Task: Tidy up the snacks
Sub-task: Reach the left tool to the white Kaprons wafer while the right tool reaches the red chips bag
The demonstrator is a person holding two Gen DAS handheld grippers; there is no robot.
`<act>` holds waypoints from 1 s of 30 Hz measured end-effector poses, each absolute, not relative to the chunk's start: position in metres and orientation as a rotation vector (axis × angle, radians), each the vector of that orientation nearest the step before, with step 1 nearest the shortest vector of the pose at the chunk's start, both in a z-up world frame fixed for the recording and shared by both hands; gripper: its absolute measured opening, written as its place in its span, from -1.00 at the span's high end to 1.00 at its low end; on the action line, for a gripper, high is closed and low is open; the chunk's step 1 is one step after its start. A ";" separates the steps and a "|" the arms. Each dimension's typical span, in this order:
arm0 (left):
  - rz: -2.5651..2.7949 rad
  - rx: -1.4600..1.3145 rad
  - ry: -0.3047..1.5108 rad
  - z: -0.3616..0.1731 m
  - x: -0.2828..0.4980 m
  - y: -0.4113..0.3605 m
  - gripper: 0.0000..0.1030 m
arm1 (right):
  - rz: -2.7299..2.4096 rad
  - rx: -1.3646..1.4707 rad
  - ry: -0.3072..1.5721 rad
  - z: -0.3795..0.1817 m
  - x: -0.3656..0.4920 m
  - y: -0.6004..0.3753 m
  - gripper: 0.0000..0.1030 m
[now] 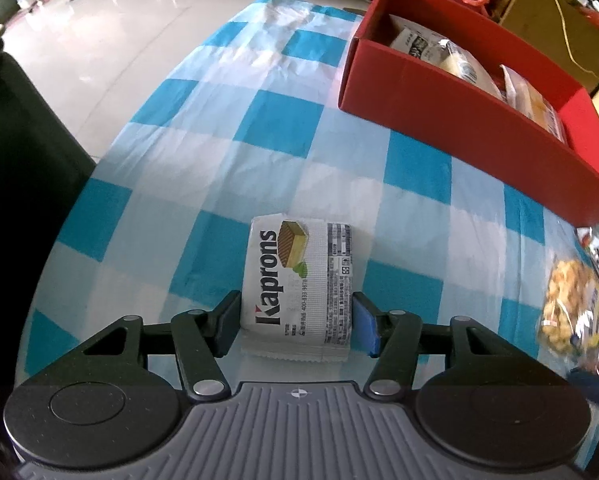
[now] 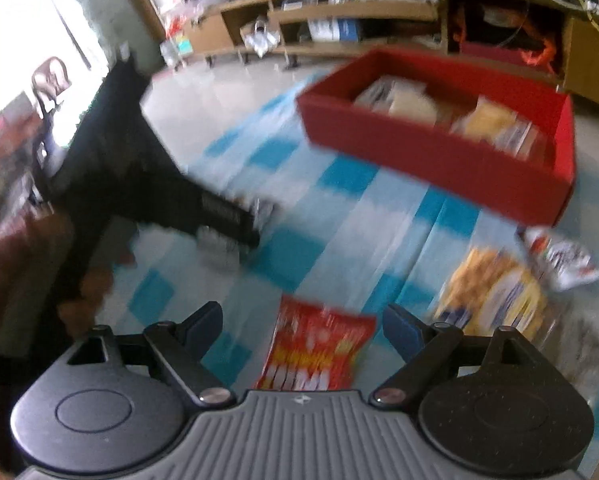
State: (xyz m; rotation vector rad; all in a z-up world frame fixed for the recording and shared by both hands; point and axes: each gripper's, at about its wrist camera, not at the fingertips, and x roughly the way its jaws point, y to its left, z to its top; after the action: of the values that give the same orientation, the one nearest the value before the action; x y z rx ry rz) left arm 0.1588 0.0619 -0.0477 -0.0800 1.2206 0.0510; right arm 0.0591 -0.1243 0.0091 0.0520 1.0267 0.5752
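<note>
My left gripper [image 1: 297, 322] is shut on a white Kaprons wafer pack [image 1: 299, 284], its pads pressing both sides, just above the blue-checked tablecloth [image 1: 227, 128]. The red box [image 1: 459, 120] with several snack packs inside stands at the far right. In the blurred right wrist view my right gripper [image 2: 302, 322] is open above a red snack bag [image 2: 319, 354] that lies between its fingers on the cloth. The red box [image 2: 431, 156] is ahead to the right. The left gripper [image 2: 223, 216] with the wafer pack shows at the left.
A yellow popcorn bag [image 2: 495, 296] and a small white-red packet [image 2: 559, 258] lie on the cloth right of my right gripper; the popcorn bag [image 1: 571, 308] also shows in the left view. A black chair [image 1: 15, 160] stands at the table's left edge. Shelves line the far wall.
</note>
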 end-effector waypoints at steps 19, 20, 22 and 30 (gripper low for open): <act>0.049 0.002 1.222 -0.063 0.151 0.060 -0.82 | 0.442 -0.120 1.063 -0.048 0.042 -0.087 -1.00; 0.057 0.003 1.225 -0.064 0.152 0.061 -0.86 | 0.441 -0.156 1.056 -0.049 0.040 -0.084 -1.00; 0.061 -0.001 1.228 -0.066 0.153 0.063 -0.91 | 0.439 -0.249 1.031 -0.052 0.033 -0.075 -1.00; 0.063 -0.002 1.230 -0.068 0.154 0.066 -0.96 | 0.456 -0.213 1.038 -0.046 0.036 -0.086 -0.81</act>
State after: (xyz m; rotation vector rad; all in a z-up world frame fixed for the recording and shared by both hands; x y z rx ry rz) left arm 0.1541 0.0655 -0.0677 -0.0018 1.2304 0.0630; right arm 0.0358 -0.0858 -0.0463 -0.2128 1.0385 0.4556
